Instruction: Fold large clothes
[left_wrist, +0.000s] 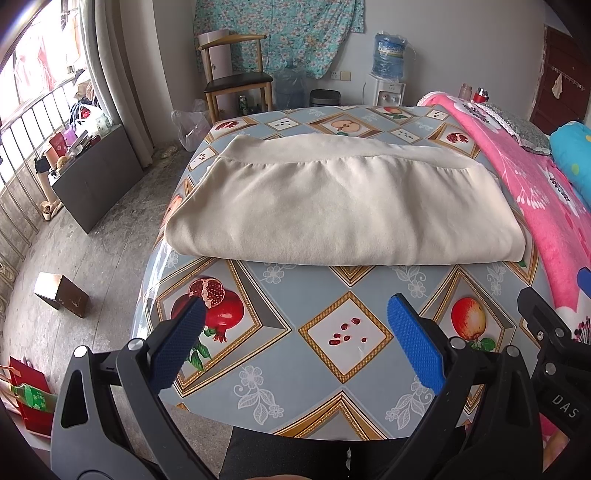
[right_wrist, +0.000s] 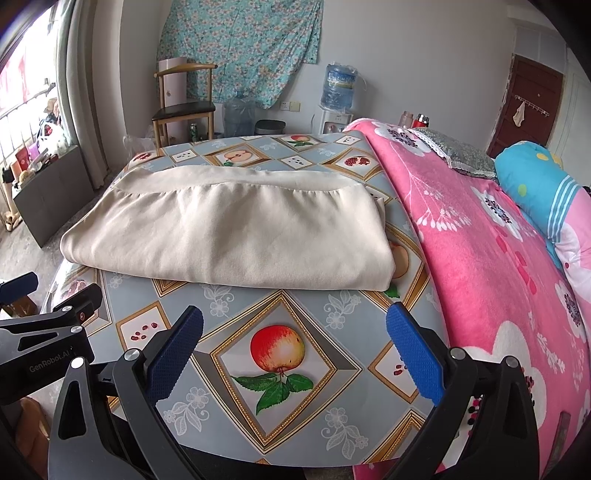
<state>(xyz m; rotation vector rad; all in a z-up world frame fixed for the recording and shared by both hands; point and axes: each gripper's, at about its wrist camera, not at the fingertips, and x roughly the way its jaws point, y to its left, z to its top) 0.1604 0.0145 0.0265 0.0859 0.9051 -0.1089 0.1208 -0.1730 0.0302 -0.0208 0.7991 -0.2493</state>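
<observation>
A cream garment (left_wrist: 332, 206) lies folded into a thick rectangle across the middle of the table with a fruit-patterned cloth (left_wrist: 343, 332); it also shows in the right wrist view (right_wrist: 229, 236). Its waistband edge faces the far side. My left gripper (left_wrist: 295, 314) is open and empty, held over the near part of the table, short of the garment's near fold. My right gripper (right_wrist: 295, 321) is open and empty too, beside the left one, near the table's front edge (right_wrist: 295, 435). The right gripper's body shows at the right of the left wrist view (left_wrist: 546, 332).
A pink flowered blanket (right_wrist: 480, 258) on a bed borders the table's right side. A wooden chair (left_wrist: 236, 77), water bottles and a dispenser (left_wrist: 386, 74) stand at the far wall. A dark cabinet (left_wrist: 92, 177) and a small box (left_wrist: 61, 295) are on the floor at left.
</observation>
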